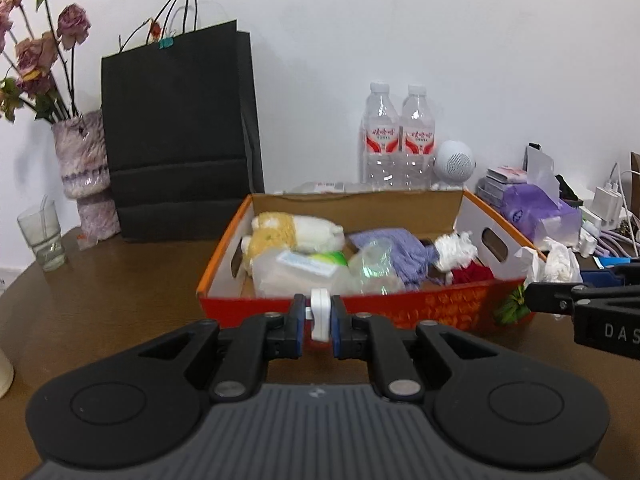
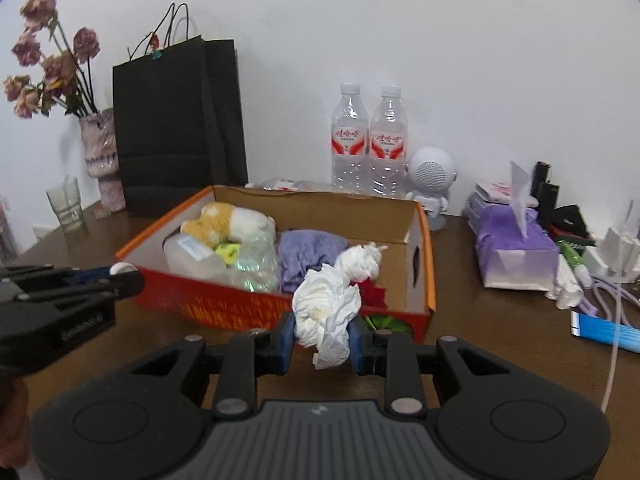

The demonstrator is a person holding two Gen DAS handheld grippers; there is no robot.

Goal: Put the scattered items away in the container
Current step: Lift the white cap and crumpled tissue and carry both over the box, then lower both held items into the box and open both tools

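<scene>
An open orange-and-red cardboard box point(image 1: 460, 308) point(image 2: 224, 308) sits on the brown table, holding a plush toy point(image 1: 296, 232) point(image 2: 224, 220), a purple cloth point(image 1: 400, 252) point(image 2: 308, 252), plastic packets and a white bundle. My left gripper point(image 1: 319, 318) is shut on a small flat white object point(image 1: 320, 314), just in front of the box's near wall. My right gripper point(image 2: 322, 334) is shut on a crumpled white tissue point(image 2: 326, 308), at the box's near right corner. Each gripper shows at the other view's edge, the right gripper point(image 1: 532, 298) and the left gripper point(image 2: 124, 276).
Behind the box stand a black paper bag point(image 1: 180, 132), two water bottles point(image 1: 396, 136), a round white speaker point(image 1: 454, 162), a vase of dried flowers point(image 1: 84, 168) and a glass point(image 1: 42, 236). A purple tissue pack point(image 2: 516, 252), chargers, cables and a blue tube point(image 2: 608, 334) crowd the right.
</scene>
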